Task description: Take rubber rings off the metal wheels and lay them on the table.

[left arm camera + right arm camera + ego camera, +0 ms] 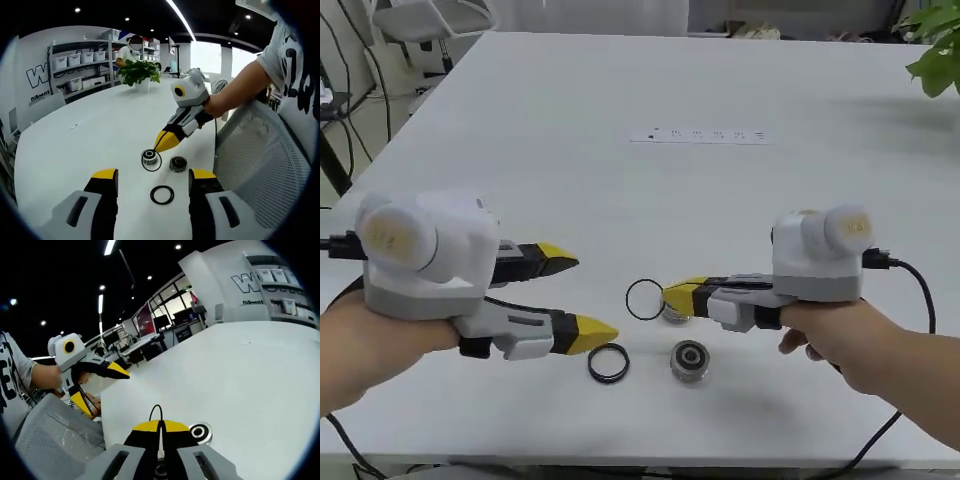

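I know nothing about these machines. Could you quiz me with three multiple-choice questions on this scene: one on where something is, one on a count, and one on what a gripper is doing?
1. Where is the loose rubber ring?
A. on a wheel
B. flat on the table, near the left gripper
C. on the floor

2. How many metal wheels stand on the table?
A. two
B. four
C. none

3. The right gripper is:
A. wide open
B. shut on a thin rubber ring
C. lifting a wheel

Answers:
1 B, it lies flat by the open yellow tips.
2 A, the far wheel is at the right gripper's tip and the near wheel is closer to the person.
3 B, its jaws meet on the ring.
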`<state>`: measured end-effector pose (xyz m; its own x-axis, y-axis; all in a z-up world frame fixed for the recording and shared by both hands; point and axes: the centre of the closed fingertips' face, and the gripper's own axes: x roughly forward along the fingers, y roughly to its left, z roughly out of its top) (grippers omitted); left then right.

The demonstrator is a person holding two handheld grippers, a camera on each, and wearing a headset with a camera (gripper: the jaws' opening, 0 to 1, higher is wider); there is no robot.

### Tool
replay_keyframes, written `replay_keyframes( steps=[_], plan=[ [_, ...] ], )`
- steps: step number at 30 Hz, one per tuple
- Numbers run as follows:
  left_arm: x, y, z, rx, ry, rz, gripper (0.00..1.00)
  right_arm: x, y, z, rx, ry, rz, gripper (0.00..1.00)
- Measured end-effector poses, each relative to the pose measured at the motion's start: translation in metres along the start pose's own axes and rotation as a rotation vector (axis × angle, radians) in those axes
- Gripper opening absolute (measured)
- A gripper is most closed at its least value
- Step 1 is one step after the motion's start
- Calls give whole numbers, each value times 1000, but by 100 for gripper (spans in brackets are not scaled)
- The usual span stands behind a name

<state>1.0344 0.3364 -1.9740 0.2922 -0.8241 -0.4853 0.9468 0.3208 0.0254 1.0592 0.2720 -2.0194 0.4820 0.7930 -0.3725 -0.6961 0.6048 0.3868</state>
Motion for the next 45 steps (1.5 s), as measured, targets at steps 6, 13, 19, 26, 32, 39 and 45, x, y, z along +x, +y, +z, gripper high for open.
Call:
replay_keyframes(
  steps=[6,13,19,26,32,39,45],
  plan=[
    [-14,0,-6,-7,1,20,58,8,11,-5,9,21,28,0],
    [-25,-4,-11,-21,-1,32,61,18,27,-15,43,59,69,0],
    [-33,-4,-14,-35,-3,46,62,24,36,-24,72,89,93,0],
    [-40,-5,-17,-42,-3,63,62,31,42,-34,93,127,107,0],
    [-46,-7,-21,-52,1,75,61,33,40,-47,113,175,92,0],
    [-50,-10,-26,-58,14,83,61,35,36,-51,108,188,65,0],
    [-53,-11,-25,-60,10,91,61,35,31,-52,89,193,38,0]
  ],
)
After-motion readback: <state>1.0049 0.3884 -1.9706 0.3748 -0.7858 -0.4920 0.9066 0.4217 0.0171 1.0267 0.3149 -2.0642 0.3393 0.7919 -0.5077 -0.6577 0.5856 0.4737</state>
